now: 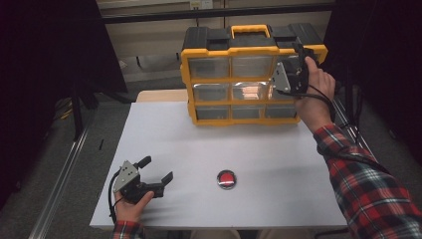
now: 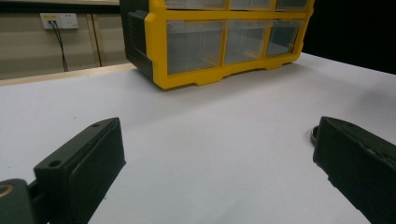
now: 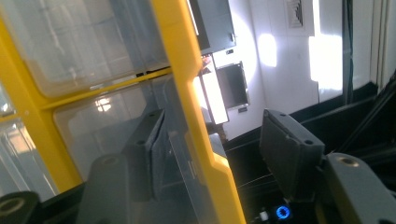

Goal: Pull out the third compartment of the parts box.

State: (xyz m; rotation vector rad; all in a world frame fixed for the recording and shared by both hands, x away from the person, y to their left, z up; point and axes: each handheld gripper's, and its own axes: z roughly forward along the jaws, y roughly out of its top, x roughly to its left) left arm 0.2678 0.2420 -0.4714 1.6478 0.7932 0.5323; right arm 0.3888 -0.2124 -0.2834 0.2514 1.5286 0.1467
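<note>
Around the right claw (image 1: 297,59), up at the far right end of the tabletop (image 1: 164,129), stood the yellow drawer cabinet (image 1: 238,77), and the claw straddled its right-hand frame post at the top corner. Seen along that claw, one jaw lay in front of the clear top-right drawer (image 3: 116,116) and the other hung outside the yellow post (image 3: 187,84), with visible space either side, so the jaws stood partly apart and clamped on nothing. To do this well, I judged the claw should first settle whether it wanted the drawer or the frame: for the drawer, slide inward off the post and catch the drawer's front lip squarely before pulling straight out. Nearer the person, the left claw (image 1: 154,175) rested low on the tabletop, jaws wide apart and empty. Just to that claw's right lay a small red disc (image 1: 226,179), untouched.
</note>
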